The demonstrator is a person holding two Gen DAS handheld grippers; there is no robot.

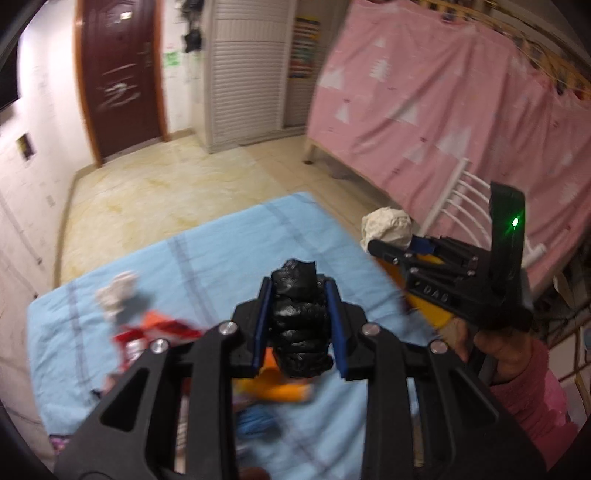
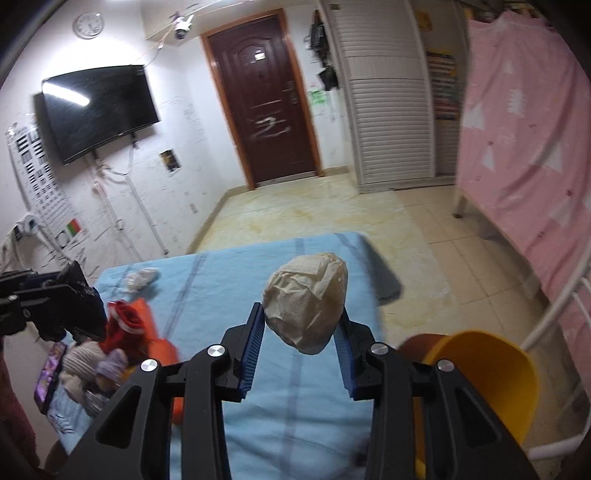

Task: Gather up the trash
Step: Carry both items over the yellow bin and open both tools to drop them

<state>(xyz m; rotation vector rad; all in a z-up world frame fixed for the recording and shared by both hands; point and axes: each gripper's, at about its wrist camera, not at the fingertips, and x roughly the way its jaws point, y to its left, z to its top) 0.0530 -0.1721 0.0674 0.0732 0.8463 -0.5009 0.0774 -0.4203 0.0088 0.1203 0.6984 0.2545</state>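
Left wrist view shows the left gripper (image 1: 299, 317) closed on a black wad (image 1: 300, 325), a crinkled, glossy lump of plastic-like film that stands taller than the blue pads pressing its two sides. Below it lies a pale blue sheet (image 1: 207, 254) with faint darker stripes, soft and quilted. On the sheet sit a blurred white wad (image 1: 117, 293), red-and-orange wrappers (image 1: 159, 328) and something orange (image 1: 277, 387) under the gripper. At the right, the right gripper (image 1: 384, 240) comes in from the side, held by a hand (image 1: 495, 354) in a pink sleeve, with a cream paper ball (image 1: 387, 226) at its tip. A pink cloth (image 1: 443, 110) with white tree shapes hangs behind.

Right wrist view shows the right gripper (image 2: 302, 325) shut on that paper ball (image 2: 306, 301), a rounded, creased, matte lump pinched between ribbed blue pads and held above the sheet (image 2: 229, 280). Only this view shows a smooth yellow bin (image 2: 480, 384), round-rimmed, just right of the gripper beside the sheet's edge, and a dark wall screen (image 2: 99, 110) and clock (image 2: 88, 25). The left gripper (image 2: 74, 299) appears at the left edge; its jaws cannot be made out here. Beneath it lie a red cloth (image 2: 123, 321), knitted hats (image 2: 92, 363) and the white wad (image 2: 142, 278). Both views show a brown door (image 2: 264, 107) and slatted white cupboard (image 2: 388, 110).
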